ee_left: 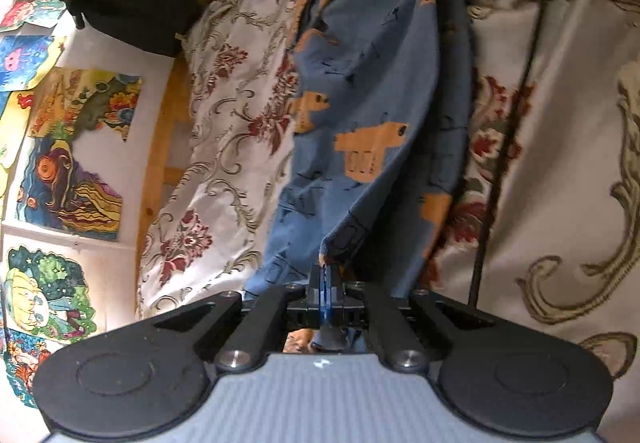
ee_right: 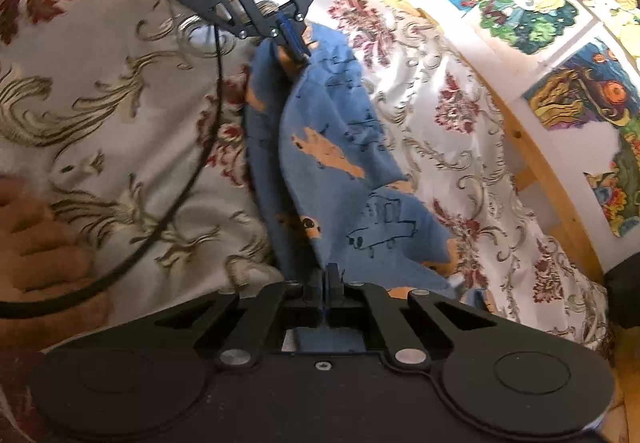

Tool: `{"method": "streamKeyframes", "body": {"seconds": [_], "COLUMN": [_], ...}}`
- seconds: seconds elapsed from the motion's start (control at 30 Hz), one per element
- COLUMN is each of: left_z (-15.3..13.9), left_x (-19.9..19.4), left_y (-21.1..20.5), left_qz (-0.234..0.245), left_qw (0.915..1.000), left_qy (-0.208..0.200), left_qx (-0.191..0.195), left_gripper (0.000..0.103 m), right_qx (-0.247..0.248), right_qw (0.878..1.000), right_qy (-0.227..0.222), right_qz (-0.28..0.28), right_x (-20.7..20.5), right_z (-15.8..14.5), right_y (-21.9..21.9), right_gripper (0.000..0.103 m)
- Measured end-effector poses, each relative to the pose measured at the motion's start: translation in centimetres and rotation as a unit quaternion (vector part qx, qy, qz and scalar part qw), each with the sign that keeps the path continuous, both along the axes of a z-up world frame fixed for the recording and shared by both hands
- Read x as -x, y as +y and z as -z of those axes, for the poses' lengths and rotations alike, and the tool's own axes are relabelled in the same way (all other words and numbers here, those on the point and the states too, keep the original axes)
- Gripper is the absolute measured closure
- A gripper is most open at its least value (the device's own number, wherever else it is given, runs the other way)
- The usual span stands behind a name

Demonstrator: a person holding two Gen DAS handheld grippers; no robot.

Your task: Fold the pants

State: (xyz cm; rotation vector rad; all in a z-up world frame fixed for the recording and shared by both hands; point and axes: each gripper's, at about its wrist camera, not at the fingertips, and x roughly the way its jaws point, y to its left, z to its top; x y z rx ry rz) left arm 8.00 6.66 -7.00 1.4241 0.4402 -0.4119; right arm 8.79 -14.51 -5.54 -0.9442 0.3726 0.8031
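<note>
Blue cotton-like fabric printed with orange vehicles makes up the pants (ee_left: 372, 91), which are stretched and partly lifted between the two tools above a floral bedspread (ee_left: 224, 115). The left hand-held gripper (ee_left: 329, 277) is seen closed on one edge of the cloth, a pinch of blue fabric being caught between its fingers. The right hand-held gripper (ee_right: 329, 275) is likewise clamped on the opposite end, as is confirmed at the top of the left wrist view, where its dark frame meets the cloth. The garment is judged to be light, soft and limp: it sags and creases between the two grips, and no stiffness can be counted on to keep a fold line straight. It is also small, so little slack is available. Hold is best taken at hemmed edges or the waistband, where the layers are thicker and less likely to slip out. A black cable (ee_right: 200, 163) lies across the bedspread just beside the pants, and could be snagged.
</note>
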Motion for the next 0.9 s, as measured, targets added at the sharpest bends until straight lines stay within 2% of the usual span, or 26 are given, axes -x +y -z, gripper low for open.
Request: {"method": "streamKeyframes", "body": {"seconds": [0.37,0.77,0.87,0.9], "left_z": [0.4,0.6,0.4,0.0], "left_x": [1.6,1.7,1.8,1.9], "left_y": [0.2,0.6,0.7,0.7], "left_qz": [-0.003,-0.014,-0.027,-0.043], "left_qw": [0.9993,0.9981,0.9978,0.9967], "left_qy": [0.038,0.058,0.052,0.051], "left_qx": [0.004,0.014,0.03,0.047], "left_gripper": [0.102,0.102,0.099,0.098], "right_qx": [0.011,0.029,0.029,0.024], "right_qw": [0.999,0.998,0.998,0.999], "right_qy": [0.03,0.047,0.048,0.049], "right_qz": [-0.003,-0.005,-0.004,-0.002], "right_x": [0.1,-0.3,-0.4,-0.4], "right_z": [-0.3,0.3,0.2,-0.1], "right_y": [-0.2,-0.4,-0.5,-0.7], "right_gripper": [0.103,0.103,0.1,0.094]}}
